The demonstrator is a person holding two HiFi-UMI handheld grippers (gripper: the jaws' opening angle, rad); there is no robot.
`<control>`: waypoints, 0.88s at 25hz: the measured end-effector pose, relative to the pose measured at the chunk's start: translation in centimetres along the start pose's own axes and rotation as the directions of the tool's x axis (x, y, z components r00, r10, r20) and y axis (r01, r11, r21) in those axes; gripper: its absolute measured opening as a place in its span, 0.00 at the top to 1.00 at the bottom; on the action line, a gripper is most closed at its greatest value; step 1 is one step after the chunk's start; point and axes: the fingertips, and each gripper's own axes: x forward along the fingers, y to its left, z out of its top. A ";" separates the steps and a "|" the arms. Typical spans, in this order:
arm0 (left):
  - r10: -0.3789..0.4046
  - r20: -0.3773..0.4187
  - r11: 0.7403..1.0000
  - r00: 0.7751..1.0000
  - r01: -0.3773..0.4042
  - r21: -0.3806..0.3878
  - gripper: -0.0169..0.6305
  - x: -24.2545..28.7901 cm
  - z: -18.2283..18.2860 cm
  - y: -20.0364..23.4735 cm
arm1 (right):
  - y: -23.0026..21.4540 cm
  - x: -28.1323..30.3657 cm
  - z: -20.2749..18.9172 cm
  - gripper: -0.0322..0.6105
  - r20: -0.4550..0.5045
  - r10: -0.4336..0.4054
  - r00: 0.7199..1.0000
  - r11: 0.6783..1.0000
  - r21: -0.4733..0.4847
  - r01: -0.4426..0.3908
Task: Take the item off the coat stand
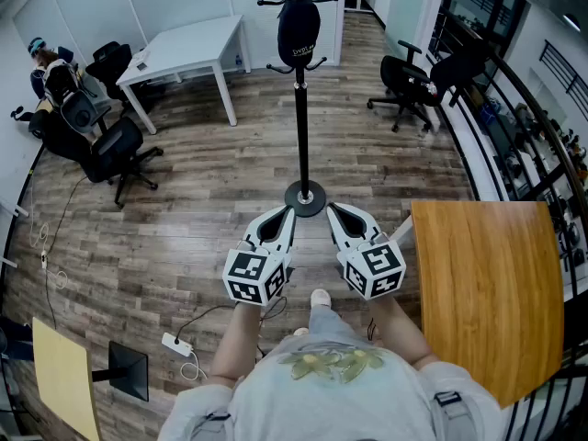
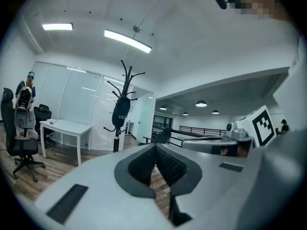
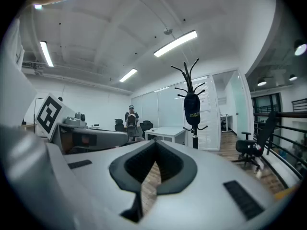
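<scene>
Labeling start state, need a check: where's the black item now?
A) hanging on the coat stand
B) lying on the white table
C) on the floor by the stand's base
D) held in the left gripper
A: the black item hangs high on the coat stand, while the left gripper and right gripper have their fingers together on nothing, short of it.

Counting one coat stand (image 1: 302, 118), one black bag (image 1: 299, 30), two grippers (left gripper (image 1: 287, 213), right gripper (image 1: 334, 211)), one white table (image 1: 188, 49), one wooden table (image 1: 482, 283), and at least four black office chairs (image 1: 118, 150), give or take.
</scene>
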 end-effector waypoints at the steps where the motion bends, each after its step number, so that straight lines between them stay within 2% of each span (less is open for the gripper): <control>1: 0.001 0.003 1.000 1.000 -0.001 0.002 0.95 0.3 0.1 0.1 | -0.3 0.2 0.1 0.94 0.003 -0.001 1.000 1.000 -0.002 0.001; 11: 0.002 0.012 1.000 1.000 -0.002 0.007 0.95 4.1 1.3 2.3 | -3.8 3.6 0.9 0.94 0.017 -0.031 0.999 1.000 -0.002 0.032; 22: 0.015 0.010 1.000 1.000 -0.015 0.027 0.95 9.3 1.8 4.8 | -8.1 7.4 0.0 0.94 0.002 -0.033 0.999 0.999 0.007 0.033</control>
